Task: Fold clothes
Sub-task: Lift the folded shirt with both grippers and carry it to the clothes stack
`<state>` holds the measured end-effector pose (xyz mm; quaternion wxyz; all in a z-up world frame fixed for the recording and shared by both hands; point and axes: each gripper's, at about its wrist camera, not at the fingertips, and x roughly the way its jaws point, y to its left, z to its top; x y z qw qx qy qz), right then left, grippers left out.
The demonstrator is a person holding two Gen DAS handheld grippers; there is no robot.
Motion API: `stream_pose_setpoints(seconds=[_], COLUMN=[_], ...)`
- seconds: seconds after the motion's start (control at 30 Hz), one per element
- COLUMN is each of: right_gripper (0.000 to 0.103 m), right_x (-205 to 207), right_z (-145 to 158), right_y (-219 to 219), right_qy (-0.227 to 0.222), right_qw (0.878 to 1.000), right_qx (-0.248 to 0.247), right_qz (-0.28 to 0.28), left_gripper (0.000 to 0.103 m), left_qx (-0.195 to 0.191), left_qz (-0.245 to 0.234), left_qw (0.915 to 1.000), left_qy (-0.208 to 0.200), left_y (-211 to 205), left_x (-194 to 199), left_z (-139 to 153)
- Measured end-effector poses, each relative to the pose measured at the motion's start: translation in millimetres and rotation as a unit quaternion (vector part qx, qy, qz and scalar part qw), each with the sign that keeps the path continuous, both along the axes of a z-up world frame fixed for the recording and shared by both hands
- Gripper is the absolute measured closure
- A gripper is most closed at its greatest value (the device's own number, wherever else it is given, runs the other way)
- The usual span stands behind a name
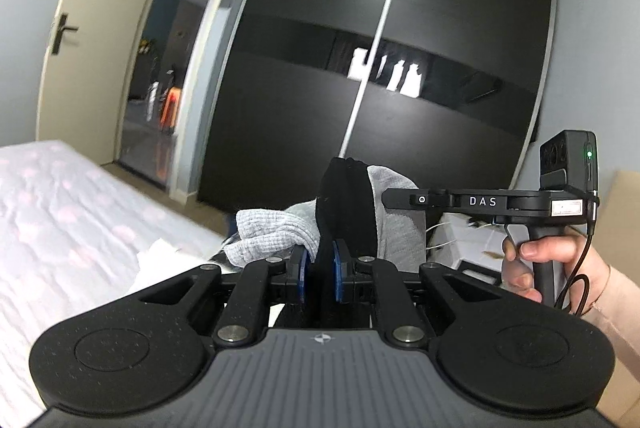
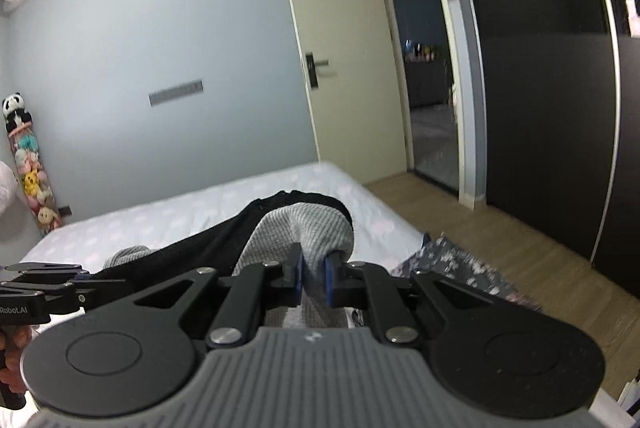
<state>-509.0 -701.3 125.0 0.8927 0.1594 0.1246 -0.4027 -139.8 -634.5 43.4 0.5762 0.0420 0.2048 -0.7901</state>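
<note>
Two grippers hold one garment above the bed (image 2: pixel 168 224). Grey-and-black garment (image 2: pixel 304 228) raised, stretched between them. Left gripper (image 1: pixel 320 268) clenched on its black edge; right gripper (image 2: pixel 314 278) clenched on its grey knit.

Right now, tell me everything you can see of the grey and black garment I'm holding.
The garment is waffle-textured light grey knit with a smooth black section, which looks like a trim or lining. It is bunched and held up above the bed. The left tongs are shut on the black part, the right tongs on the grey part. Its full shape is hidden.
</note>
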Motion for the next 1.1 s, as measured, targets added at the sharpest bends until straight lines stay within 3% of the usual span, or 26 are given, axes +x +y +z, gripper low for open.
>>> stream_pose_setpoints(seconds=[0.2, 0.33, 0.5, 0.77, 0.87, 0.97, 1.1], right_gripper=[0.091, 0.091, 0.091, 0.090, 0.074, 0.059, 0.053], right_x=[51, 92, 135, 169, 173, 170, 161], right_z=[-30, -42, -65, -91, -90, -85, -86], right_y=[-61, -101, -136, -174, -186, -203, -227], right_qy=[0.024, 0.070, 0.128, 0.179, 0.180, 0.155, 0.099], right_qw=[0.998, 0.993, 0.979, 0.953, 0.943, 0.936, 0.917], right_qx=[0.052, 0.079, 0.127, 0.218, 0.260, 0.307, 0.384], right_qz=[0.033, 0.060, 0.096, 0.107, 0.102, 0.079, 0.039], left_gripper=[0.092, 0.092, 0.092, 0.092, 0.092, 0.090, 0.088], left_qx=[0.052, 0.084, 0.125, 0.176, 0.186, 0.200, 0.221], left_qz=[0.041, 0.060, 0.077, 0.072, 0.065, 0.056, 0.048], left_qw=[0.9978, 0.9941, 0.9865, 0.9737, 0.9714, 0.9665, 0.9584], left_qy=[0.010, 0.032, 0.073, 0.125, 0.133, 0.150, 0.175], left_y=[-44, -67, -80, -89, -90, -90, -105], left_x=[50, 88, 122, 156, 158, 158, 163], left_z=[-30, -54, -78, -123, -125, -127, -128])
